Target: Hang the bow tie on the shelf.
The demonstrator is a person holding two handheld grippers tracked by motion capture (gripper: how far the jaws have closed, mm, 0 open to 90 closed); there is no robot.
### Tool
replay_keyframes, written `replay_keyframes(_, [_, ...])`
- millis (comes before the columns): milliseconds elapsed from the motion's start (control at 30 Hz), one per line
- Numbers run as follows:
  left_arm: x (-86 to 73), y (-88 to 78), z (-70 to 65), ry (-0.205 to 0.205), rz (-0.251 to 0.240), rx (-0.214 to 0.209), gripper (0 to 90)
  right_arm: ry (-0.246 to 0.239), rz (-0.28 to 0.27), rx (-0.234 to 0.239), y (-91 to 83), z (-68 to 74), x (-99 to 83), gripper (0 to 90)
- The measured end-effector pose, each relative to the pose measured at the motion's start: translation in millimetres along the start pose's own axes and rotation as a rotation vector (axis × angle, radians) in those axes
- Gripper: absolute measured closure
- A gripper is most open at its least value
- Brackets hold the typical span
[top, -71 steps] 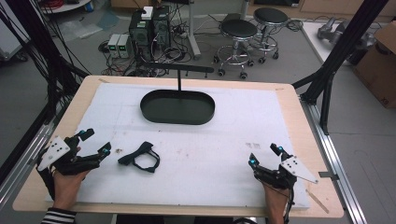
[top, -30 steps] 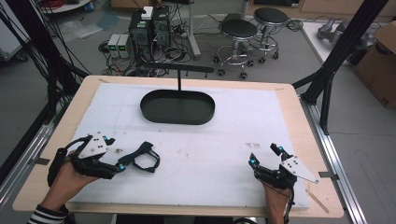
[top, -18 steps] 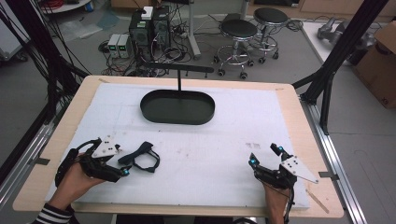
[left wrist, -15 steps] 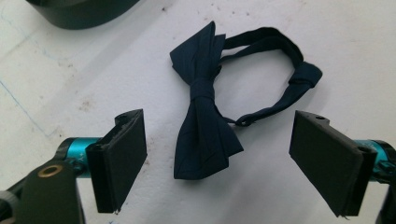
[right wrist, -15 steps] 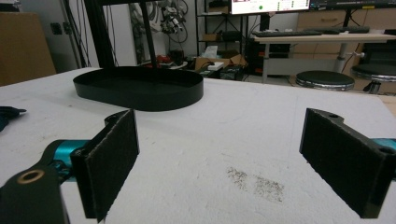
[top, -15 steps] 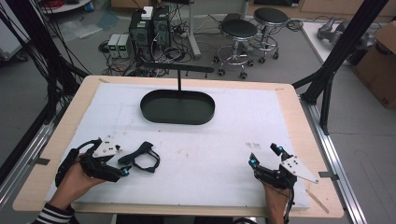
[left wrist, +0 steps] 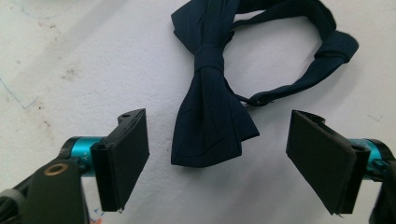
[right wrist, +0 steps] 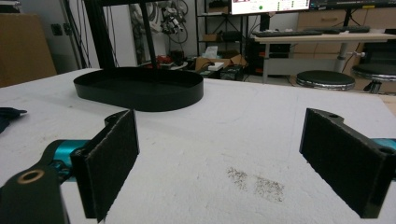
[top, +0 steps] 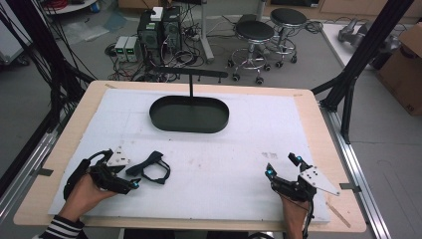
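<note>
A dark navy bow tie [top: 149,168] with its strap looped lies flat on the white mat [top: 239,149] at the front left. My left gripper [top: 132,178] is low over its near end. In the left gripper view the lower wing of the bow tie [left wrist: 210,116] lies between the jaws of the left gripper [left wrist: 218,128]. They have just been closing a little, and both pads stand clear of the cloth. My right gripper [top: 281,166] rests at the front right, open, with nothing between the jaws of that gripper [right wrist: 219,135].
A black oval tray [top: 189,113] sits at the back middle of the mat, with a thin T-shaped stand [top: 190,84] rising behind it. The same tray [right wrist: 140,91] lies ahead of the right gripper. Stools, computers and cables stand on the floor beyond the table.
My left gripper has swung from the far left over to the bow tie and sunk down onto its near wing. The right gripper has stayed where it was.
</note>
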State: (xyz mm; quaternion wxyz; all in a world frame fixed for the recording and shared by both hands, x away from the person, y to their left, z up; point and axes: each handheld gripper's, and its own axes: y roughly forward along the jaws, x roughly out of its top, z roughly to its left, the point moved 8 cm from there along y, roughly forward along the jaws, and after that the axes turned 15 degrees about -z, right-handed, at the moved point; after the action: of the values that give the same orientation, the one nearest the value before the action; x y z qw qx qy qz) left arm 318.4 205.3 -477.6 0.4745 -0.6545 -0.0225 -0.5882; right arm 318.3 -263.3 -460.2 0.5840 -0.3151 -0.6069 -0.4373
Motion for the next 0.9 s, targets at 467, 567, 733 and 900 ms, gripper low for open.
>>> replay_keyframes(467, [-7.6, 4.9, 1.4, -0.007, 0.02, 0.009, 35.5, -0.002, -0.003, -0.001, 0.1, -0.5, 0.2, 10.8])
replay_keyframes(567, [-8.1, 6.1, 1.0, -0.009, 0.021, 0.005, 38.3, -0.001, -0.003, -0.001, 0.1, -0.7, 0.2, 10.8])
replay_keyframes(733, [-8.8, 8.0, 0.7, -0.016, 0.017, 0.009, 42.3, -0.001, -0.003, -0.001, 0.1, -0.7, 0.2, 10.8])
replay_keyframes(900, [-8.1, 7.6, 1.9, -0.006, 0.011, 0.013, 50.9, 0.0, -0.002, -0.001, 0.1, -0.7, 0.2, 10.8])
